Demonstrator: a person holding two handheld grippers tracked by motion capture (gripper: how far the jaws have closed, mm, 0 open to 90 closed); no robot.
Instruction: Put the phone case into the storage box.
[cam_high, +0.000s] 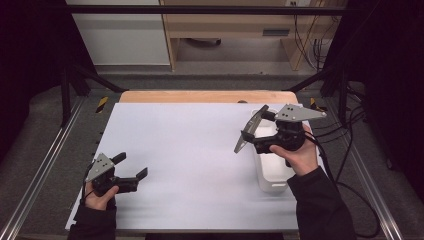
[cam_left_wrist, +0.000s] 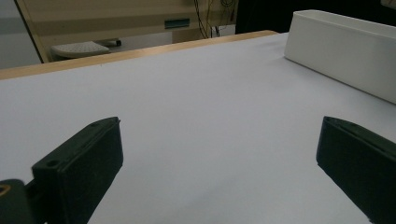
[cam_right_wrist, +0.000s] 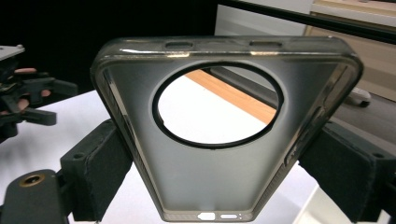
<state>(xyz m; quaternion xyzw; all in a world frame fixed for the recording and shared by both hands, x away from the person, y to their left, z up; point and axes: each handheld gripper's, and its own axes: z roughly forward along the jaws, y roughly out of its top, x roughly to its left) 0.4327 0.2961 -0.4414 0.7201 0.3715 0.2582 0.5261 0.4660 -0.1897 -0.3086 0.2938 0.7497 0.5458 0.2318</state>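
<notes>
A translucent grey phone case (cam_right_wrist: 211, 175) with a large round camera hole fills the right gripper view, pinched by its two long edges between the black jaws. My right gripper (cam_high: 257, 131) is shut on this case (cam_high: 248, 131) and holds it tilted in the air at the left rim of a white bin (cam_high: 272, 172). My left gripper (cam_high: 133, 165) rests low at the front left of the white table cover (cam_high: 190, 150). Its jaws stand wide apart with nothing between them (cam_left_wrist: 219, 154). In the right gripper view, the left gripper (cam_right_wrist: 28, 100) also shows far off at the left.
The long white bin (cam_left_wrist: 341, 51) lies along the table's right side. A wooden table edge (cam_high: 200, 96) runs along the back. Metal rails flank both sides, and cables trail off to the right.
</notes>
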